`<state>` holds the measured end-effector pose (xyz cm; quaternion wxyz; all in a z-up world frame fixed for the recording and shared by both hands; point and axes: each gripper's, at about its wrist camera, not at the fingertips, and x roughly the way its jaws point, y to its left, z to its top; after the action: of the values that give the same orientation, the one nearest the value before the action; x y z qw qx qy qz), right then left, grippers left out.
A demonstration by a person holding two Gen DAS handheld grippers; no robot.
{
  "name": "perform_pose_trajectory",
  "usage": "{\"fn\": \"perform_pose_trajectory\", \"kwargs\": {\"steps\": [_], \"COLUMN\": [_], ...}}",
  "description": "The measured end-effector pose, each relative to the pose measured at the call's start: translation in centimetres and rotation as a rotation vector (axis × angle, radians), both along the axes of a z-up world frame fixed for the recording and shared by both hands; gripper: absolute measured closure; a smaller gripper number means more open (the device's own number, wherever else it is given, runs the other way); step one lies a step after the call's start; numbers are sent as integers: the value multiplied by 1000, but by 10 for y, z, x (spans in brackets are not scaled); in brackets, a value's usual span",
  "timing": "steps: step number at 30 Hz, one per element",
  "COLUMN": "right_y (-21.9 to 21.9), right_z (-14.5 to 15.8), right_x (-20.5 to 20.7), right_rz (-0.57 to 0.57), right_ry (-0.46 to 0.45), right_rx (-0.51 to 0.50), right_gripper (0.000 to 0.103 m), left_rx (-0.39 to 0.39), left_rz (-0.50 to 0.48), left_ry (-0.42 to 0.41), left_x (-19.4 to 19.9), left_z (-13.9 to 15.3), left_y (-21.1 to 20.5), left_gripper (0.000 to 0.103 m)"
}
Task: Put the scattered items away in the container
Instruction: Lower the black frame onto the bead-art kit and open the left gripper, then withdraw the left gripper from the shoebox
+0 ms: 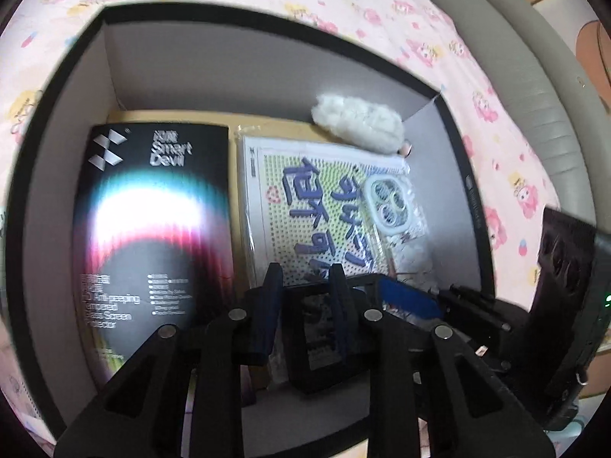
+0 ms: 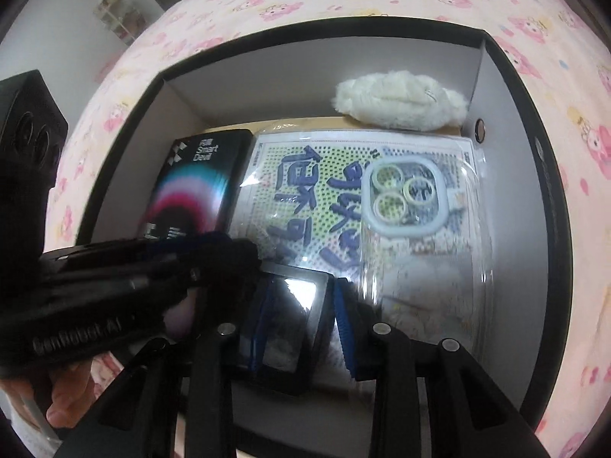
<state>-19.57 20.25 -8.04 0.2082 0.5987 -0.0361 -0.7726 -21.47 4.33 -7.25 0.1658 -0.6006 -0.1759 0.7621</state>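
Bedsheet (image 1: 343, 4), pink with a cartoon print, fills the upper frame of both views and lies under an open black box (image 1: 76, 122) with grey inner walls. Box contents, largest first: a black Smart Devil screen-protector pack (image 1: 152, 229) at the left of the floor; beside it to the right, a bagged bead-pattern sheet (image 1: 313, 210) with blue characters; a clear phone case (image 2: 404, 198) with a three-ring camera cut-out lying on that sheet; a white fluffy item (image 1: 359, 122) against the far wall at upper right. A small black-framed square object (image 2: 290, 316) sits at lower centre above the box floor. Left claw (image 1: 305, 286) is clamped on its frame, one blue pad on either side of an edge. Right claw (image 2: 301, 316) likewise is closed on the same frame. A hand (image 2: 68, 393) holds the left tool at the lower left of the right wrist view.
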Motion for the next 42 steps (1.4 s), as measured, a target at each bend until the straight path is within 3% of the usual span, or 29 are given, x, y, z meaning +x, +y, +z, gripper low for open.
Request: {"fn": "perform_pose_trajectory", "kwargs": {"steps": [6,15,19,22,26,30,37,42], "right_y": [17,12,22,29,29,25,22,26], "right_z": [23,3,7,15,20,11,7,16], "right_x": [16,9,9,7,4,-2,-3,4], "right_rz": [-48,-22,-35,-79,-95,-62,-60,-93], "right_ry": [116,-9,-26,12,85,32,33,66], "right_rx": [23,-13,-53,-70,15,21,34,65], "right_gripper": [74,71,71,71,72,72,72,69], "left_rx": [21,111,101,72,72,51,53,-3], "left_rz": [13,6,20,26,-5,-26,-10,-14], "left_ry": [-7,-109,-88,-44,-34,-56,-77,32], "left_x": [16,15,16,17,15,11,9,16], "left_z": [7,-15,-10,0,3,-6,-16,9], "left_y": [-3,5,1,-2,6,19,15,13], "left_gripper": [80,79,79,79,79,79,79,58]}}
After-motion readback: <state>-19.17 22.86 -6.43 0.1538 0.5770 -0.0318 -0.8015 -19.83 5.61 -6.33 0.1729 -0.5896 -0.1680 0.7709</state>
